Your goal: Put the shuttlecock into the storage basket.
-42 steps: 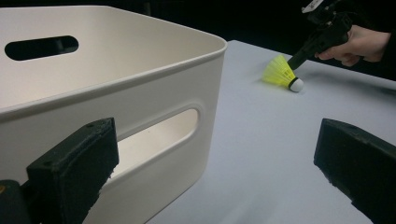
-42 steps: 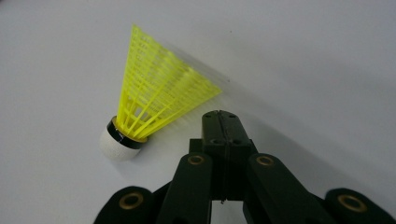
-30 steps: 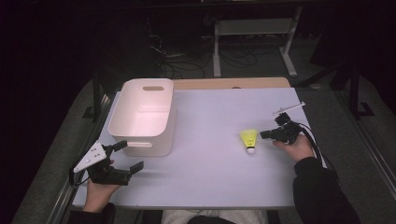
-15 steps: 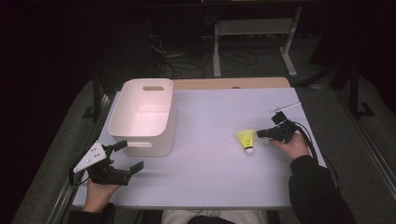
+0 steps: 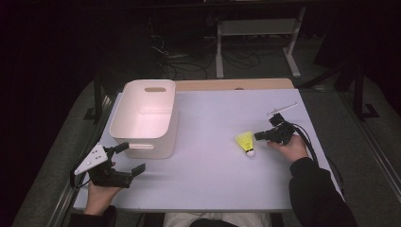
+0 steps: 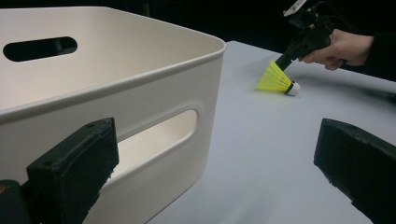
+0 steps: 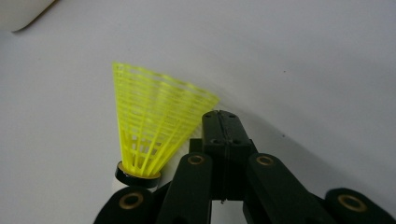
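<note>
A yellow shuttlecock [image 5: 245, 141] lies on the pale table [image 5: 213, 179] at about four o'clock from the middle, its white cork tip toward the near edge and its skirt pointing up and away. The right tongs [image 5: 259, 136] are pressed up against the skirt from the three o'clock side. In the right gripper view their two black jaws stand flat together with no gap, and the mesh of the skirt sits just beside the closed tips rather than between them, so as far as I can tell they are touching it but holding nothing.

The white plastic bin [image 5: 144, 118] stands at ten o'clock, well apart from the shuttlecock. The left tongs [image 5: 126, 158] rest at seven o'clock, just in front of the bin's near wall, jaws spread wide with nothing in them; in the left gripper view the bin's handle slot [image 6: 154, 140] shows between them.

To my eye the step in hand is the approach to the shuttlecock, with the grasp not yet made. The next move calls for the right jaws to part, straddle the skirt or the cork, and close gently, since the mesh looks easily crushed. The bin seems the likely destination.
</note>
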Demonstrator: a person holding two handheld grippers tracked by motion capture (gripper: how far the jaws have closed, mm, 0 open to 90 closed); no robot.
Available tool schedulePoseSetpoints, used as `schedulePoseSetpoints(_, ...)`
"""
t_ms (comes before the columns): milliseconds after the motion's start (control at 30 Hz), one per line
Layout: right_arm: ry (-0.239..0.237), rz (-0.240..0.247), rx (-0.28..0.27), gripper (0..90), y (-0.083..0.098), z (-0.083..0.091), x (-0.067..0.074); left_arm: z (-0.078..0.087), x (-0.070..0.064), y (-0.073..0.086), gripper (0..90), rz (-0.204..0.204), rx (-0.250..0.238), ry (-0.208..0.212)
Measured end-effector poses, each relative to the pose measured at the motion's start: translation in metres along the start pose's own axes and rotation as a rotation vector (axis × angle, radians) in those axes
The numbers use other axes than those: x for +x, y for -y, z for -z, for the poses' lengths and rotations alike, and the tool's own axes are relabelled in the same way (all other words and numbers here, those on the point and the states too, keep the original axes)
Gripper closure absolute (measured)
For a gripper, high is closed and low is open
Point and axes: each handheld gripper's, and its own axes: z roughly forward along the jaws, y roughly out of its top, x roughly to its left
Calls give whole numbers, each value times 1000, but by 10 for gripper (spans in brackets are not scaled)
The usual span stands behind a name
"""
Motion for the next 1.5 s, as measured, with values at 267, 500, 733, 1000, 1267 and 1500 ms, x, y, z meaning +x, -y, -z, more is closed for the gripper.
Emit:
schedulePoseSetpoints(267, -19, 21, 10, 887, -2, -7, 7, 0, 0, 0, 0, 1, 0, 0)
schedulePoseSetpoints(500, -29, 30, 6, 887, -3, -8, 12, 0, 0, 0, 0, 2, -1, 2)
schedulePoseSetpoints(733, -49, 52, 11, 887, -5, -12, 18, 0, 0, 0, 0, 2, -1, 2)
schedulePoseSetpoints(1000, -56, 75, 15, 887, -7, -14, 25, 0, 0, 0, 0, 2, -1, 3)
schedulePoseSetpoints(1267, -59, 87, 7, 887, -7, -10, 28, 0, 0, 0, 0, 3, -4, 2)
schedulePoseSetpoints(1500, -64, 93, -11, 887, -7, -3, 30, 1, 0, 0, 0, 4, -5, 2)
